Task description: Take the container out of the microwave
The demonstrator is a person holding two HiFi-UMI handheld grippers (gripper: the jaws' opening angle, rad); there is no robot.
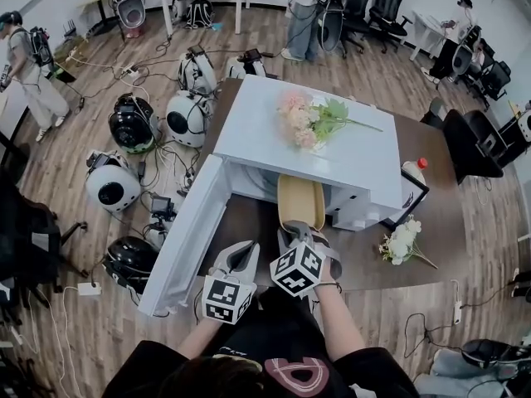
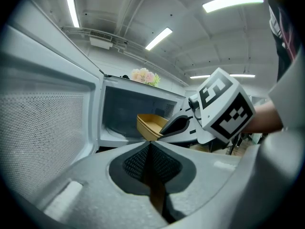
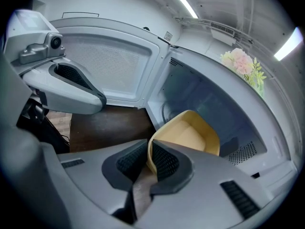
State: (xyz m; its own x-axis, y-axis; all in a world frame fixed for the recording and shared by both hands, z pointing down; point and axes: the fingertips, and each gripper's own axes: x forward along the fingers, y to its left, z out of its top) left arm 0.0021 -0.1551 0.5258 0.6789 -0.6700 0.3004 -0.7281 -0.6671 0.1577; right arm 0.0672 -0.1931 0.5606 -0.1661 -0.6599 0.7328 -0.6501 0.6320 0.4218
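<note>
A white microwave [image 1: 307, 143] stands on a brown table [image 1: 431, 222] with its door [image 1: 187, 235] swung open to the left. A tan, oblong container [image 1: 300, 201] sticks halfway out of the cavity. My right gripper [image 1: 296, 232] is shut on the container's near rim; in the right gripper view the rim [image 3: 148, 151] sits pinched between the pads, and the container's hollow [image 3: 193, 135] shows beyond. My left gripper [image 1: 241, 255] hovers just left of it, shut on nothing. In the left gripper view the container [image 2: 148, 124] lies ahead, with the right gripper's marker cube [image 2: 224, 109] beside it.
Pink artificial flowers [image 1: 309, 123] lie on the microwave's top. On the table right of it are a white flower sprig [image 1: 402, 240] and a red-capped bottle [image 1: 415, 171]. Round white and black devices [image 1: 112, 185] and cables crowd the floor at left. People and office chairs stand at the back.
</note>
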